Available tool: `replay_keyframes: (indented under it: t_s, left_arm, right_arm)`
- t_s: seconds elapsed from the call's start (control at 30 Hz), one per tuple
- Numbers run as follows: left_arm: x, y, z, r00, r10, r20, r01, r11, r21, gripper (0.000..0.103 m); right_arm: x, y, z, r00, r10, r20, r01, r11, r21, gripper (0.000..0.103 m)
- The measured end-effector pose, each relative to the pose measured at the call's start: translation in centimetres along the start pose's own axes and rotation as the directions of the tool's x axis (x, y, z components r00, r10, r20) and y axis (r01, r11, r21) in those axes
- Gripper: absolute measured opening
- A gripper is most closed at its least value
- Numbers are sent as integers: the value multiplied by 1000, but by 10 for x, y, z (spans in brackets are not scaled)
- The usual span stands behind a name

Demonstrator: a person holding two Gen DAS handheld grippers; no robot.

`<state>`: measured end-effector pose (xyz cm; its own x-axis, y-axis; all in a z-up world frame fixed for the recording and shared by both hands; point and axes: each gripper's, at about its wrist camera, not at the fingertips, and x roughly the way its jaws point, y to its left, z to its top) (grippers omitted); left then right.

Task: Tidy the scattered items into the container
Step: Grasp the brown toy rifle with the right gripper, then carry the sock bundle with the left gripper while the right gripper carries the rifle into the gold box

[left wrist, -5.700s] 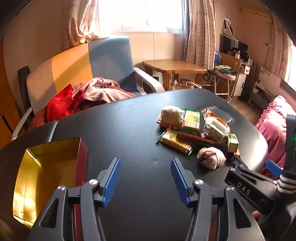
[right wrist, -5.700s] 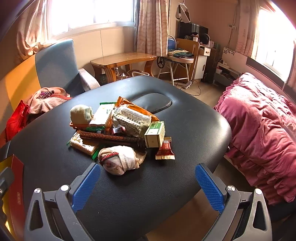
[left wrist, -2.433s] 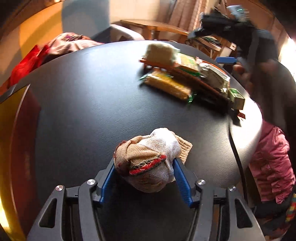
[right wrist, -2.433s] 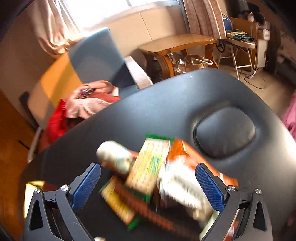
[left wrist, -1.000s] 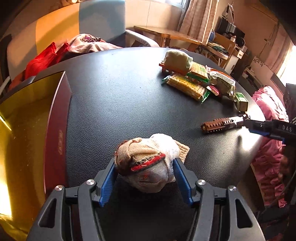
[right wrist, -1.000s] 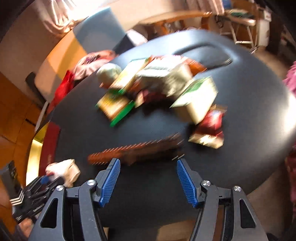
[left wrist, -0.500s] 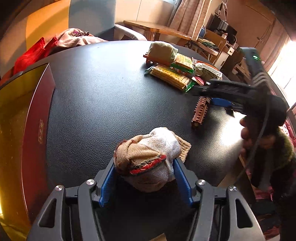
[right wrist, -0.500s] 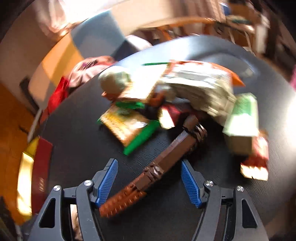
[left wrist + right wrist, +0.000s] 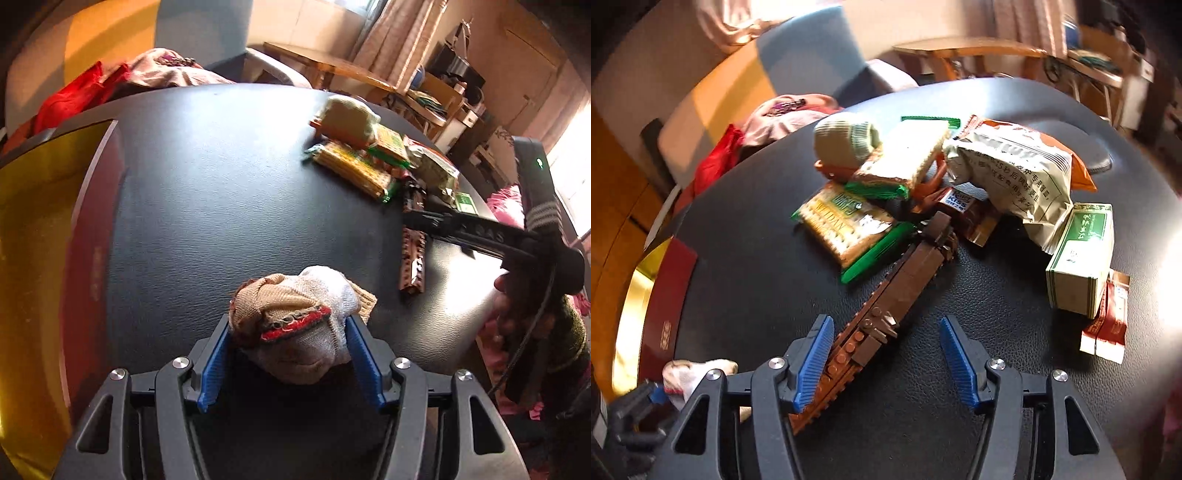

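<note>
I'm pinching the balled sock [image 9: 295, 325] in my left gripper [image 9: 291, 354]; my right gripper [image 9: 886, 354] is closing around the brown brick strip [image 9: 886, 317], below the "WEIDAN" crackers [image 9: 842, 225].

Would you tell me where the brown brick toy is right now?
The brown brick toy lies on the black table, running from the snack pile down between the closing right gripper's fingers, against the left one.

The cracker packet [image 9: 846, 225] carries the word "WEIDAN" in yellow on its wrapper. The small brown chocolate wrapper [image 9: 960, 205] bears a blue label reading "KISS". The pale snack bag [image 9: 1015, 173] shows printed Chinese characters, too blurred to read. The right gripper [image 9: 417, 218] has the raised letters "DAS" on its arm.
</note>
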<state>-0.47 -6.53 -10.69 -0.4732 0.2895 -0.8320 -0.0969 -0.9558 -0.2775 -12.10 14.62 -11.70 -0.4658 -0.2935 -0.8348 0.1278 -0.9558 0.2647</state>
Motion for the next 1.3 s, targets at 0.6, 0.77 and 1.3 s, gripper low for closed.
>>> replay_keyframes:
  t_s: [0.6,0.77,1.3]
  left_arm:
    - [11,-9,9,999,-43,-30,44,998,47,63]
    - [6,-11,2,998,-66,-15,66,998,16,50]
    - [-53,-7,-5,990,3,138,-2,1000,-11,38]
  right_arm:
    - [2,17,0,999,-42,-33,39,996,-75,26]
    - [-9,7,-13,1000,-13,-19,11,997,-75,20]
    - [-47,31,-34,994,105,41,-102,991,-84,19]
